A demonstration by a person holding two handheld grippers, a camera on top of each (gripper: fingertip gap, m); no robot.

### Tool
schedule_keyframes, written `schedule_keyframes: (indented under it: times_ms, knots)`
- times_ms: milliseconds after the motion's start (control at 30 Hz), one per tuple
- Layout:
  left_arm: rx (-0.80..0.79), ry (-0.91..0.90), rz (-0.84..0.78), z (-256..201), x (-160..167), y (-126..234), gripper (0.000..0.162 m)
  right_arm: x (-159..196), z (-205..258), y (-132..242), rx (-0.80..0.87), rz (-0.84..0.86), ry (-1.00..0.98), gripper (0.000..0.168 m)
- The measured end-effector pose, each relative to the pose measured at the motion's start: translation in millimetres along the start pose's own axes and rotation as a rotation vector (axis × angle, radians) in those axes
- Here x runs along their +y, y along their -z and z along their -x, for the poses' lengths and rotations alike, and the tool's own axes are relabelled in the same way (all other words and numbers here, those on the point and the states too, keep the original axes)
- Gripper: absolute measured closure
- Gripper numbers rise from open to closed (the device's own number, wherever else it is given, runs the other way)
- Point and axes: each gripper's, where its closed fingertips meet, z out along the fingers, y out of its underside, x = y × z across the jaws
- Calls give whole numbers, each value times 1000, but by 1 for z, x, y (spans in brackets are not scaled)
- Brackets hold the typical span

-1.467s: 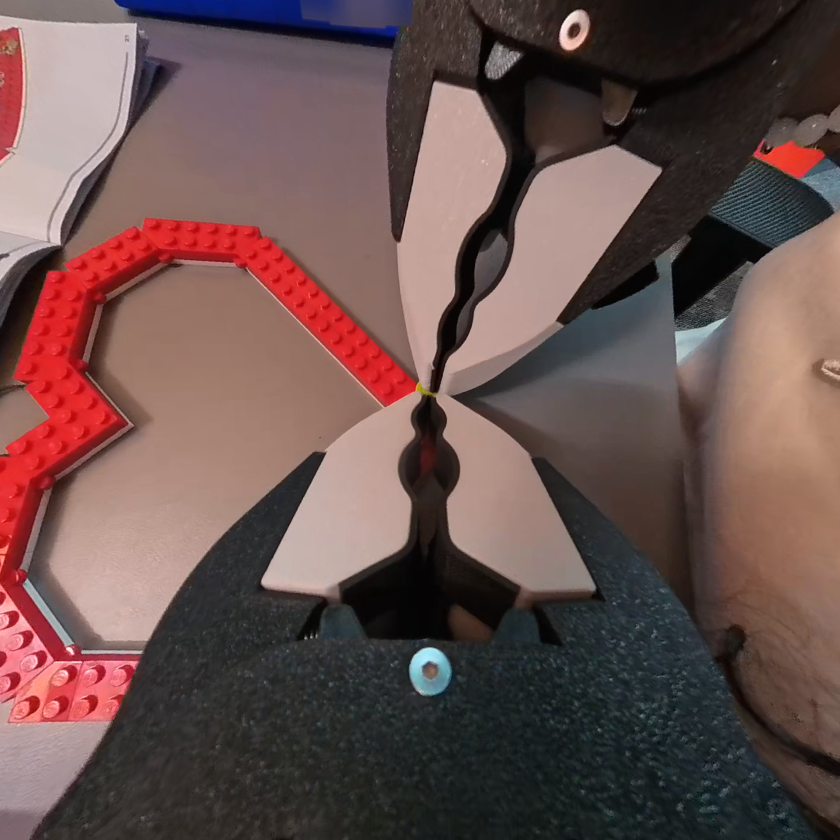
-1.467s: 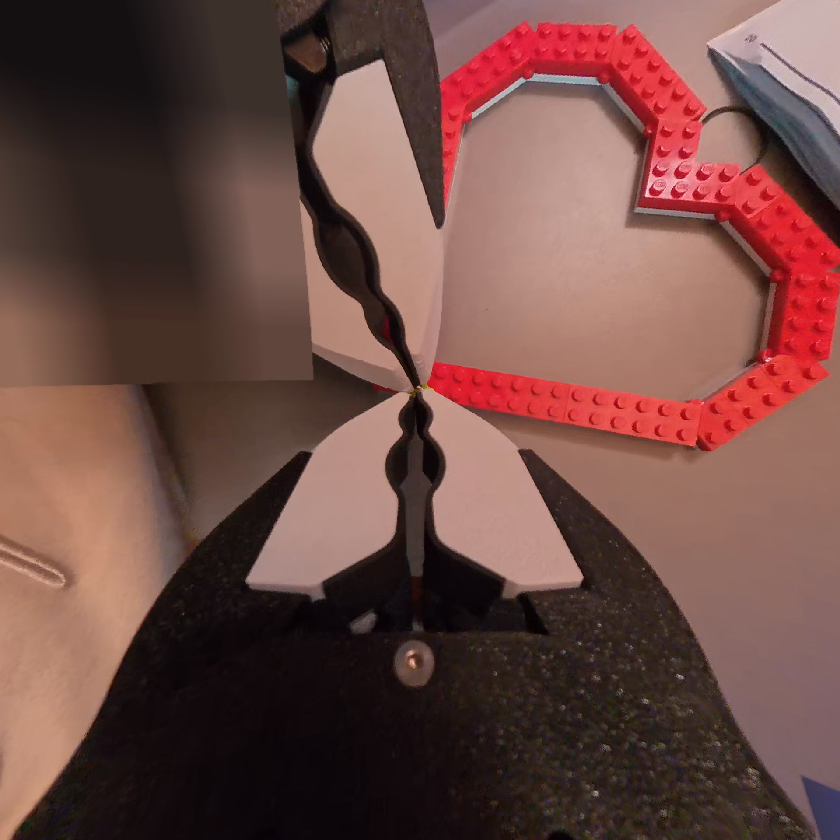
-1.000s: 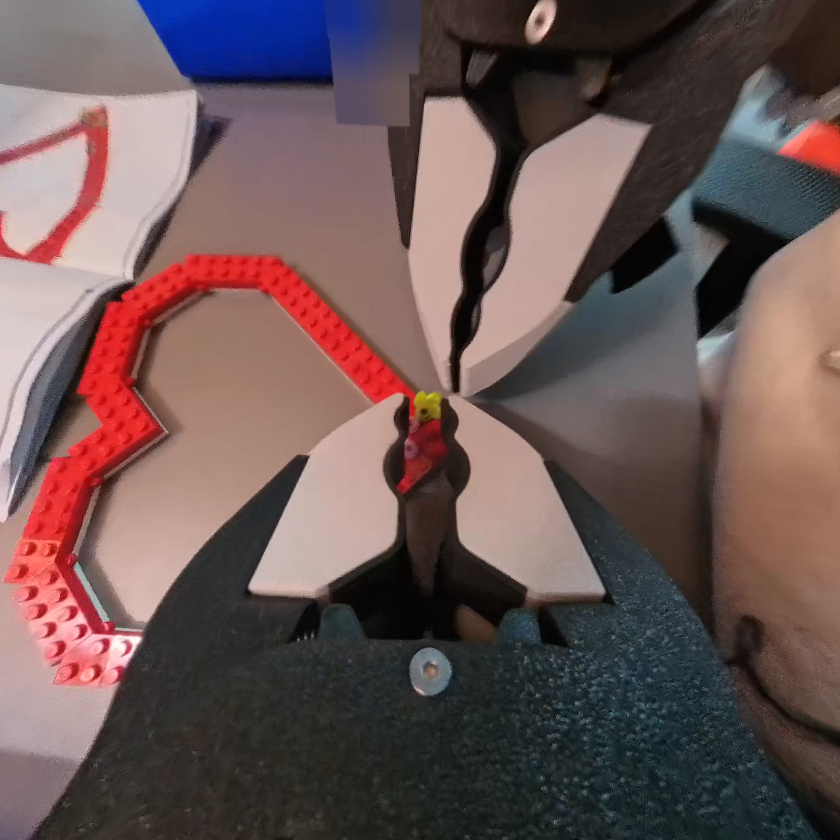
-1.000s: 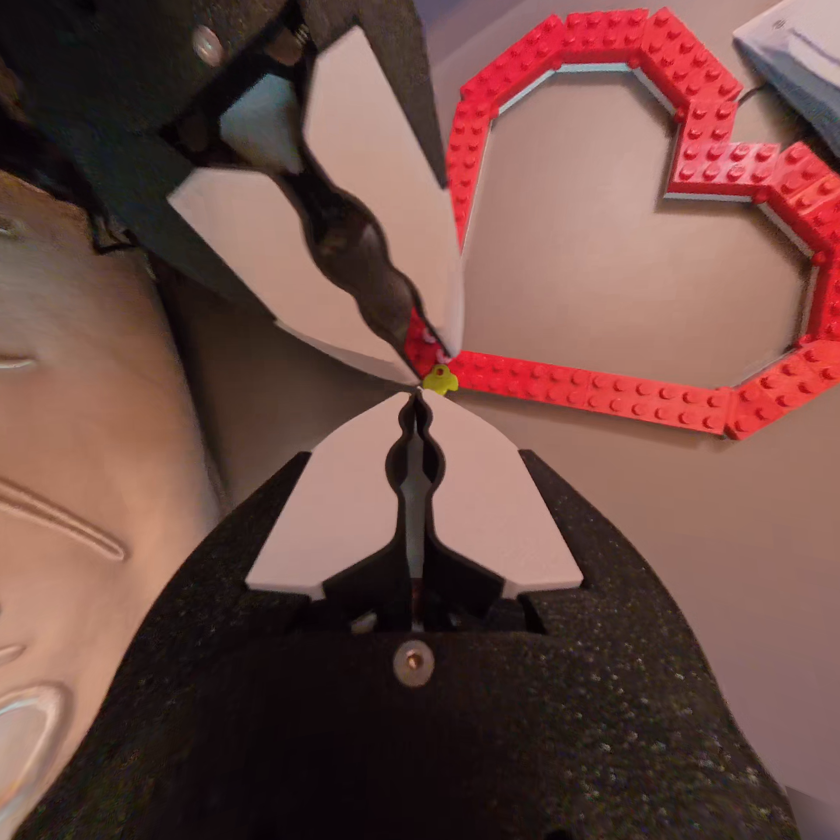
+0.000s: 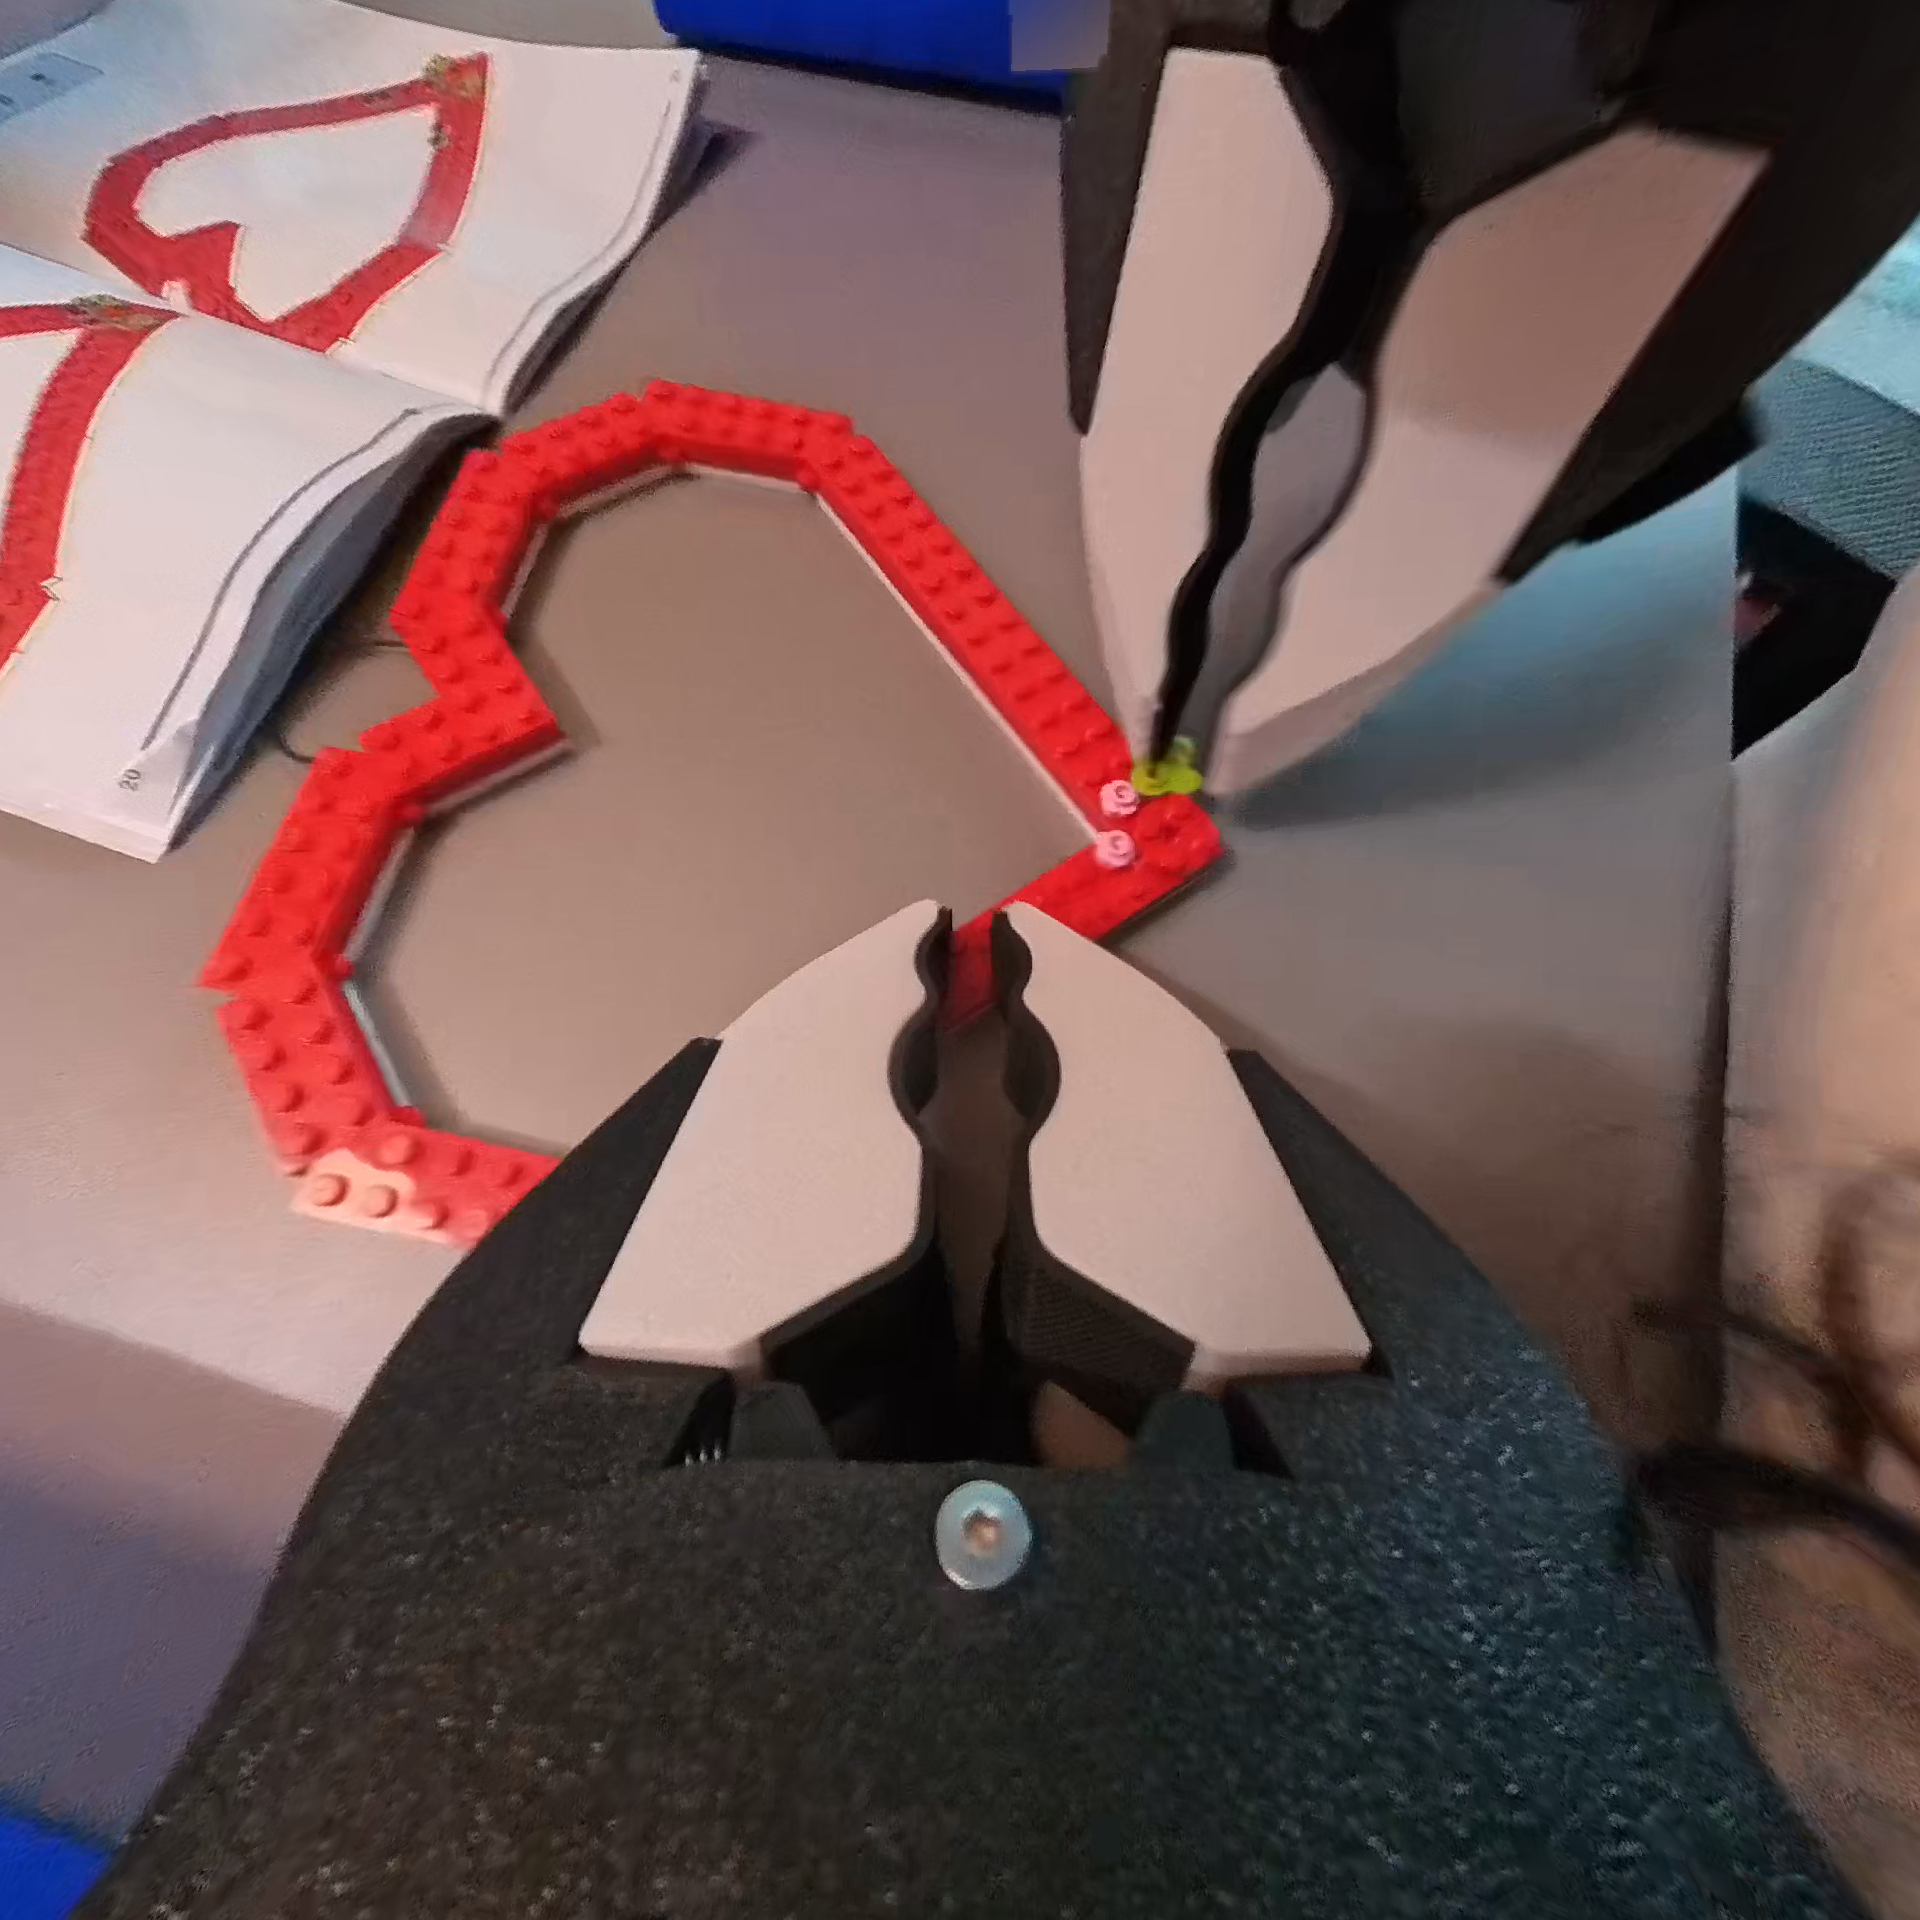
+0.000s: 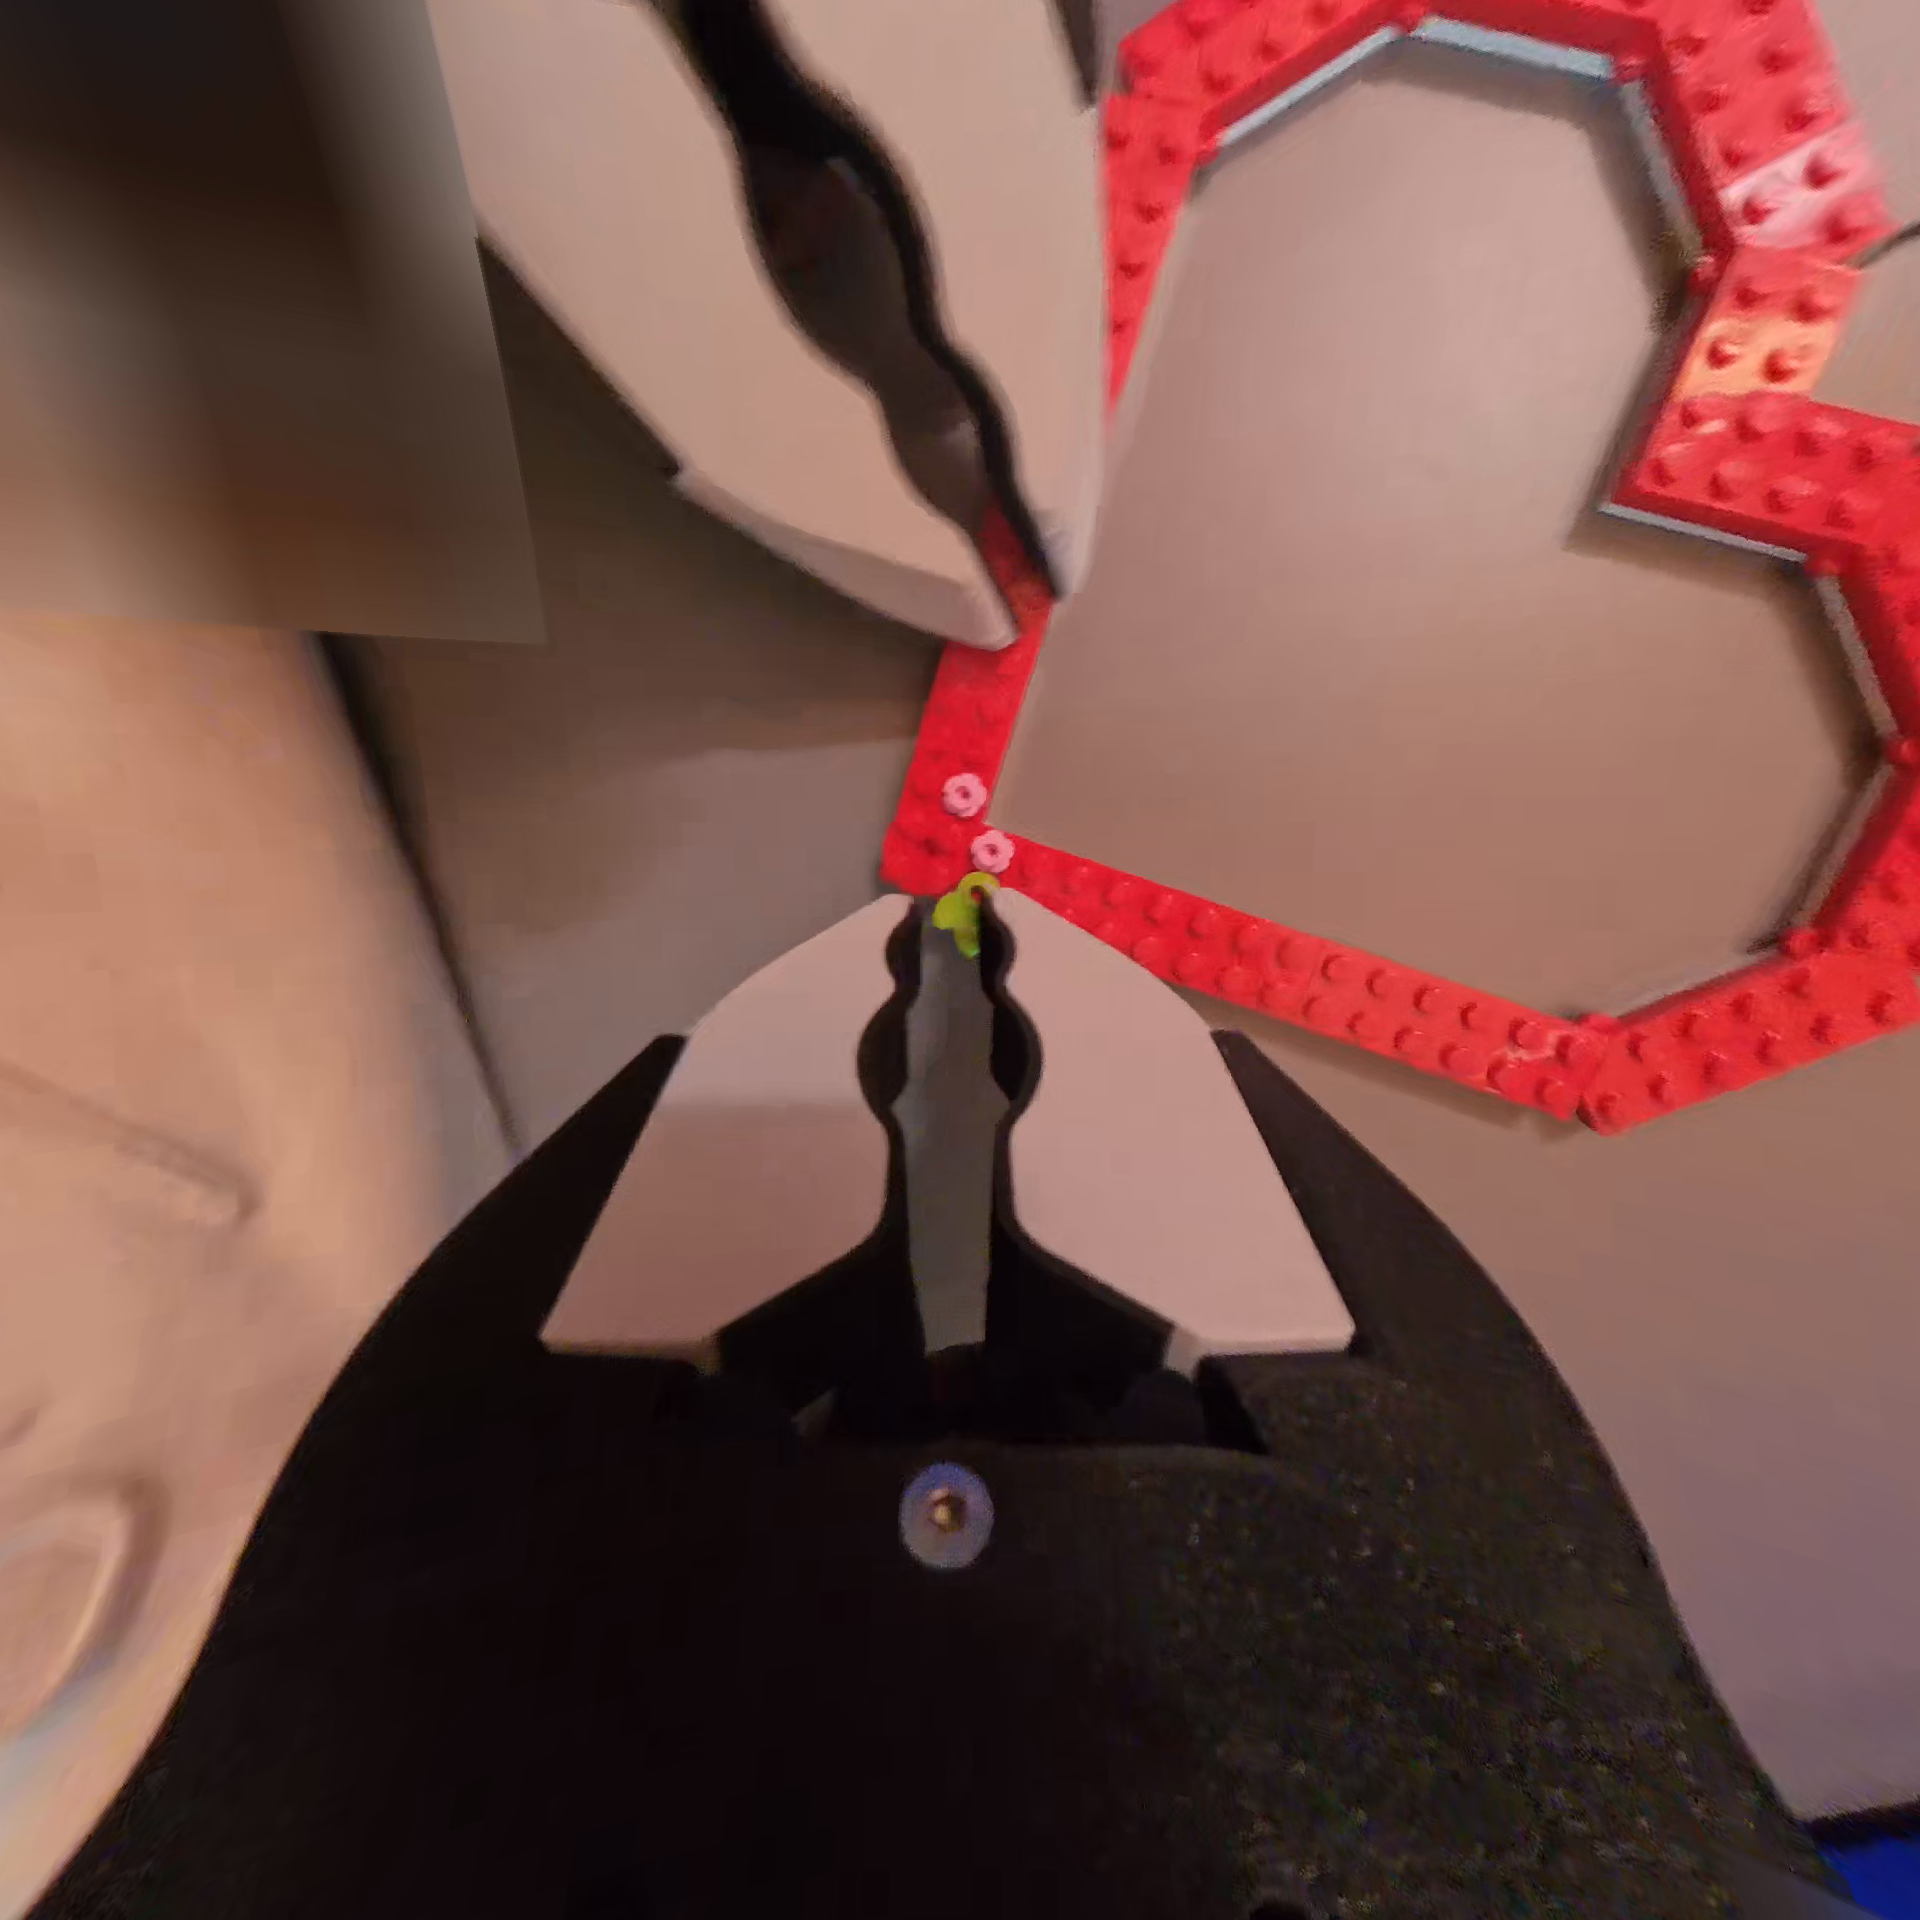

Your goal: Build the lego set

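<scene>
A red heart-shaped lego frame [image 5: 727, 436] lies flat on the brown table, and it shows in the right wrist view [image 6: 1351, 997] too. Two small pink flower pieces [image 5: 1117, 823] [image 6: 977, 823] sit on its pointed tip. My right gripper [image 6: 951, 909] is shut on a tiny lime green piece [image 6: 961, 914] right at that tip, beside the flowers; the left wrist view shows this gripper [image 5: 1179, 753] and piece [image 5: 1166, 777] from the far side. My left gripper [image 5: 968, 925] hangs over the frame's lower edge, jaws a narrow gap apart and empty, red plate showing through the gap.
An open instruction booklet [image 5: 312, 260] lies at the far left of the frame. A blue bin [image 5: 831, 31] stands behind it. A person's arm [image 5: 1829, 1143] [image 6: 208, 1039] lies close beside both grippers near the table's edge. The left gripper's tips are roughly 5 cm from the right gripper's.
My left gripper has pulled back from the heart's tip and its jaws have parted slightly. The right gripper stays at the tip with the lime piece. The pink flowers now show.
</scene>
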Motion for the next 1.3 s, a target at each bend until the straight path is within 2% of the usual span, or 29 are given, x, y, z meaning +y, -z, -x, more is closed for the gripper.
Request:
schedule_keyframes:
  times_ms: [33,100,200,300,367,433,567,700,800,967,1133,1300]
  knots:
    - [-20,7,-30,3,-4,2,155,-2,1,7,-32,-2,15,152]
    - [-20,19,-154,3,-19,12,152,-28,-11,34,10,-117,59,147]
    - [-34,-6,-409,3,-45,35,149,-91,-31,78,75,-332,180,146]
    - [-58,-164,-562,-9,-59,55,149,-162,-39,98,85,-449,338,146]
    - [-84,-233,-630,-16,-66,63,149,-210,-36,93,36,-472,451,148]
    - [-73,-251,-659,-22,-69,65,149,-253,-37,71,-15,-426,534,153]
    - [-66,-243,-630,-21,-65,62,149,-309,-48,-8,-66,-197,725,160]
    - [-52,-251,-601,-23,-61,57,149,-318,-50,-84,-188,70,727,160]
    - [-60,-246,-562,-21,-57,53,149,-315,-55,-112,-181,208,695,159]
    - [-52,-236,-556,-21,-55,52,149,-306,-61,-126,-137,326,671,157]
    - [-54,-231,-558,-20,-55,53,149,-305,-57,-126,-192,328,643,153]
    - [-67,-236,-529,-18,-52,49,149,-306,-54,-127,-177,303,672,150]
